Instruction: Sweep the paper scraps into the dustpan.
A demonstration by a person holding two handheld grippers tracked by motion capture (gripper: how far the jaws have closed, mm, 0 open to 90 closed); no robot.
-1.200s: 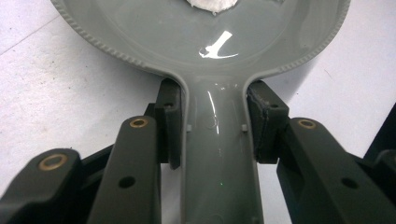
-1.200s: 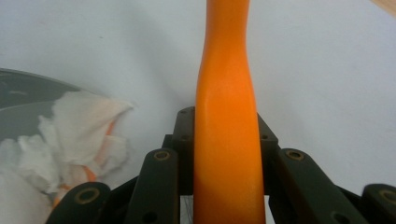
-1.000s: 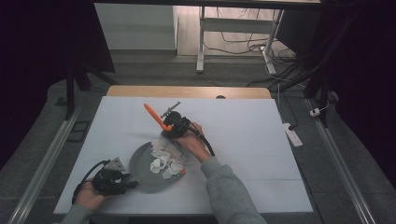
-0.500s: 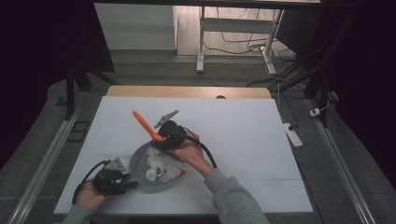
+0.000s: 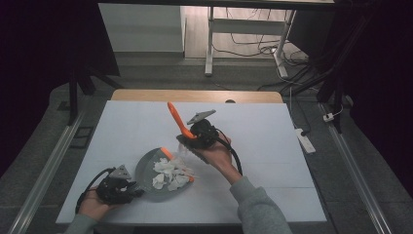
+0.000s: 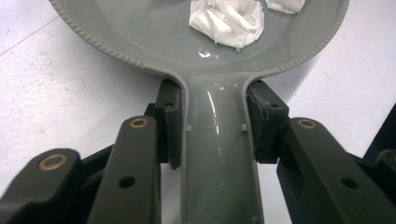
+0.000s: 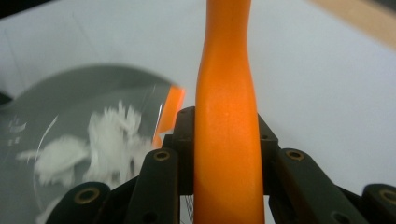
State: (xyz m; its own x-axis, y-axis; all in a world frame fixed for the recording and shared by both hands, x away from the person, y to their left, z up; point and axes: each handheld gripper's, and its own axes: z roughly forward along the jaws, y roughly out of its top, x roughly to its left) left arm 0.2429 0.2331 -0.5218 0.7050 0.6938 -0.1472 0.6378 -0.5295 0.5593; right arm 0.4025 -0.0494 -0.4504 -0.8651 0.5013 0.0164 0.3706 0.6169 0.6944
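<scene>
Item: orange-handled brush (image 5: pixel 176 122), clamped at its handle by the right gripper (image 5: pixel 192 138), frame centre; long axis slanted toward upper left. Grey dustpan (image 5: pixel 146 170) with white scraps (image 5: pixel 168 175) lies lower left, handle clamped by the left gripper (image 5: pixel 127 191).

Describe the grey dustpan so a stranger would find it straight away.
Start at the white table and look to its near left part. The grey dustpan lies there, its handle clamped in the left gripper. It alone holds crumpled white paper scraps.
</scene>
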